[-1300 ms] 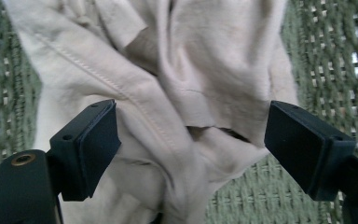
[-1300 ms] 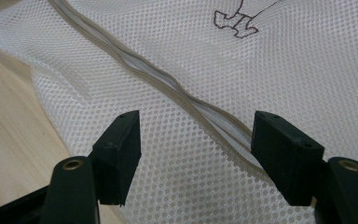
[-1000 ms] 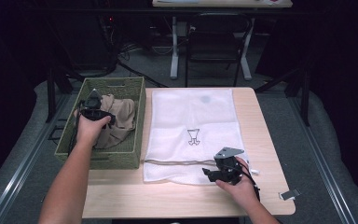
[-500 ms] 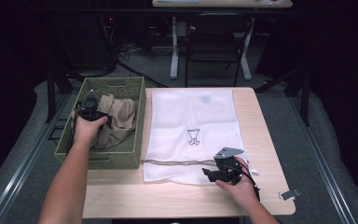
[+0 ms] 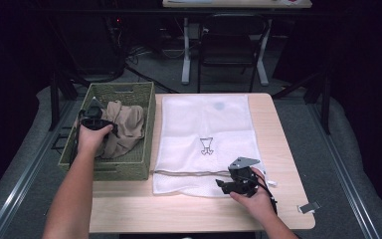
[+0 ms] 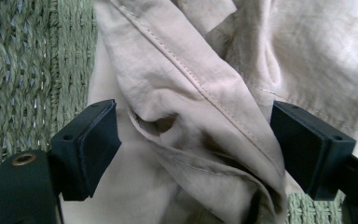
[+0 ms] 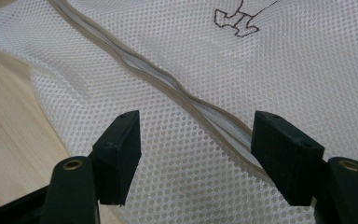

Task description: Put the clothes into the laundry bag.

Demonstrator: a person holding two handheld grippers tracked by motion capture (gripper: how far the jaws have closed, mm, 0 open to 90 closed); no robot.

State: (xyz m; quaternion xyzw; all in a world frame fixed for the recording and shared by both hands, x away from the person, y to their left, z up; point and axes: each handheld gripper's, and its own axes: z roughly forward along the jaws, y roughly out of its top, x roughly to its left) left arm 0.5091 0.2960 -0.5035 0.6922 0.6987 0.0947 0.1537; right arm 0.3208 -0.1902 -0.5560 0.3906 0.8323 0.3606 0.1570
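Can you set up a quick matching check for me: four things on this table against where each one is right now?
Things:
1. beige garment
2. mesh bag
3. left tongs
4. right tongs

Places:
A. open over the bag's zipper
B. flat on the table
C. crumpled in the green basket
D. open around a fold of beige cloth

Pairs: 1-C, 2-B, 3-D, 4-A

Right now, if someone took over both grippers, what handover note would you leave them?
Left gripper: open, fingers either side of a fold of the beige garment in the green basket, not yet pinched.
Right gripper: open over the zipper of the white mesh bag, which lies flat on the table.
Done: both grippers positioned.
Left: probably grip the garment, lift it out, and get it into the bag.
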